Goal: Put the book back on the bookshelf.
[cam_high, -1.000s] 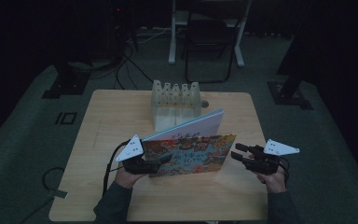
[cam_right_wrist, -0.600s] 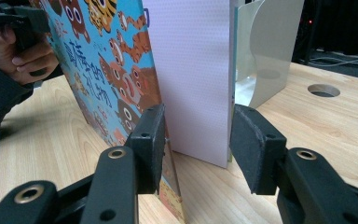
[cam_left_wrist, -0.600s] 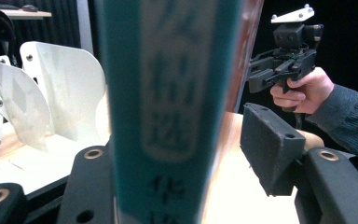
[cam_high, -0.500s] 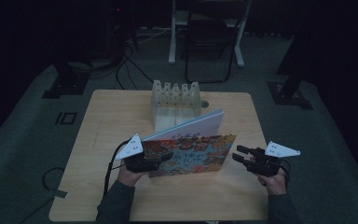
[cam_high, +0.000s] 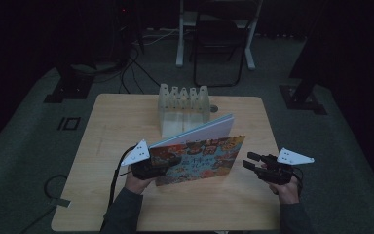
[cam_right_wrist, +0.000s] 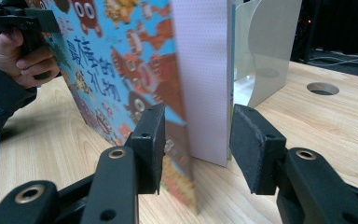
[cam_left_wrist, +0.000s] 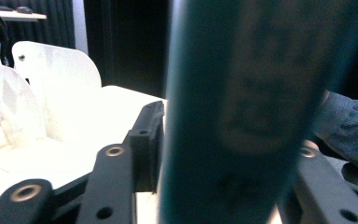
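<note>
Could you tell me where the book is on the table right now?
In the high view the book stands on edge at the table's near middle, between the two grippers and just in front of the white rack.

- The picture book stands on its lower edge across the middle of the table, blocking passage between the near strip and the far half.
- The white rack stands just behind the book, closing the centre of the far half.
- Bare tabletop runs to the left and to the right of the rack.
- A round hole lies in the tabletop beside the rack.
- The near strip in front of the book lies bare between the two forearms.
</note>
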